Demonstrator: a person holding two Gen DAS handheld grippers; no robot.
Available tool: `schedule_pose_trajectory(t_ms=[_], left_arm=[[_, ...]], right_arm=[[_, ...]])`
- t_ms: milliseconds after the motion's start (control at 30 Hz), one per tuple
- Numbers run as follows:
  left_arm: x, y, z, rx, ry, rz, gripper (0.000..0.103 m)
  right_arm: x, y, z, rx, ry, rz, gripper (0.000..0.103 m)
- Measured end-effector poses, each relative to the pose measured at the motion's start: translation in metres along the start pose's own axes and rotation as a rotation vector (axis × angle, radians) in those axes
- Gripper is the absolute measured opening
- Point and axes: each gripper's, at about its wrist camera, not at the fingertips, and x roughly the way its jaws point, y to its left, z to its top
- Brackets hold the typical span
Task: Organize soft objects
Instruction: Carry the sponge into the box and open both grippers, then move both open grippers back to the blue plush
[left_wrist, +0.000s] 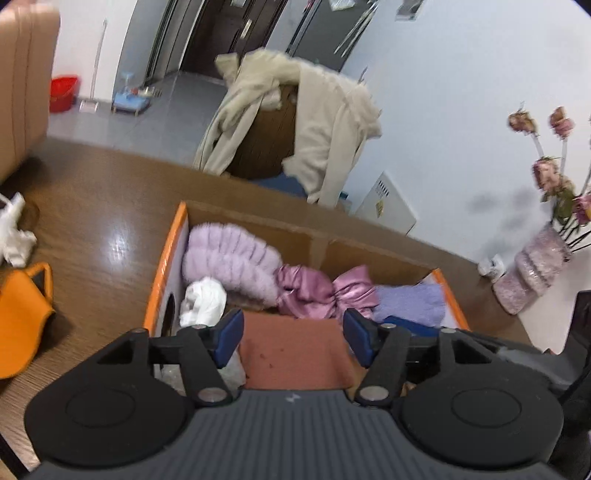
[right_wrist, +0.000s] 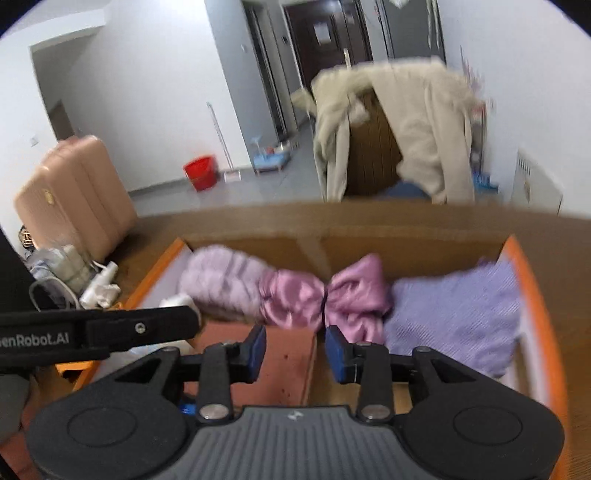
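Left gripper (left_wrist: 293, 334) is gaping wide, right gripper (right_wrist: 295, 354) narrowly, both empty; shiny pink satin bow (right_wrist: 325, 295) is lying just beyond the fingertips in the orange-edged cardboard box (right_wrist: 532, 295).

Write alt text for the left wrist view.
The open, empty left claw hangs over a cardboard box holding a fluffy lilac item, a shiny pink garment, a purple knit and a white cloth. Behind, a beige coat drapes a chair.

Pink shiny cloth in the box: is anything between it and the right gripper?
Nothing visible. The right gripper hangs open just before the pink shiny cloth in the cardboard box, with only open air between them.
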Motion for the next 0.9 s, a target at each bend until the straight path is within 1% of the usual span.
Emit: schedule_pose_trajectory(t_ms=[67, 133, 233, 300, 433, 567, 633, 733, 767, 833, 900], left_arm=[[-0.021, -0.009, 0.002, 0.038, -0.035, -0.009, 0.073], [-0.044, -0.017, 0.001, 0.065, -0.061, -0.016, 0.073], [-0.080, -0.030, -0.003, 0.093, -0.104, -0.020, 0.074], [-0.103, -0.039, -0.007, 0.128, -0.132, -0.019, 0.076], [-0.144, -0.051, -0.022, 0.175, -0.169, -0.007, 0.078], [-0.173, -0.063, -0.035, 0.193, -0.201, -0.004, 0.080], [-0.184, -0.067, -0.046, 0.210, -0.222, -0.004, 0.082], [-0.198, -0.071, -0.076, 0.268, -0.262, 0.052, 0.082], [-0.203, -0.071, -0.089, 0.281, -0.274, 0.058, 0.082], [-0.216, -0.069, -0.119, 0.295, -0.301, 0.039, 0.083], [-0.230, -0.067, -0.151, 0.303, -0.338, 0.034, 0.085]], right_arm=[[-0.030, 0.002, 0.006, -0.029, -0.049, -0.010, 0.038], [-0.059, 0.002, 0.010, -0.066, -0.099, -0.035, 0.042], [-0.106, -0.004, 0.013, -0.084, -0.154, -0.066, 0.044], [-0.138, -0.010, 0.012, -0.087, -0.189, -0.088, 0.047], [-0.199, -0.025, -0.002, -0.073, -0.275, -0.127, 0.050], [-0.237, -0.033, -0.020, -0.057, -0.306, -0.140, 0.051], [-0.248, -0.033, -0.033, -0.056, -0.317, -0.138, 0.051], [-0.264, -0.027, -0.063, -0.087, -0.332, -0.110, 0.051], [-0.270, -0.023, -0.074, -0.099, -0.337, -0.108, 0.052], [-0.280, -0.018, -0.103, -0.126, -0.344, -0.088, 0.053], [-0.286, -0.010, -0.132, -0.142, -0.348, -0.065, 0.056]])
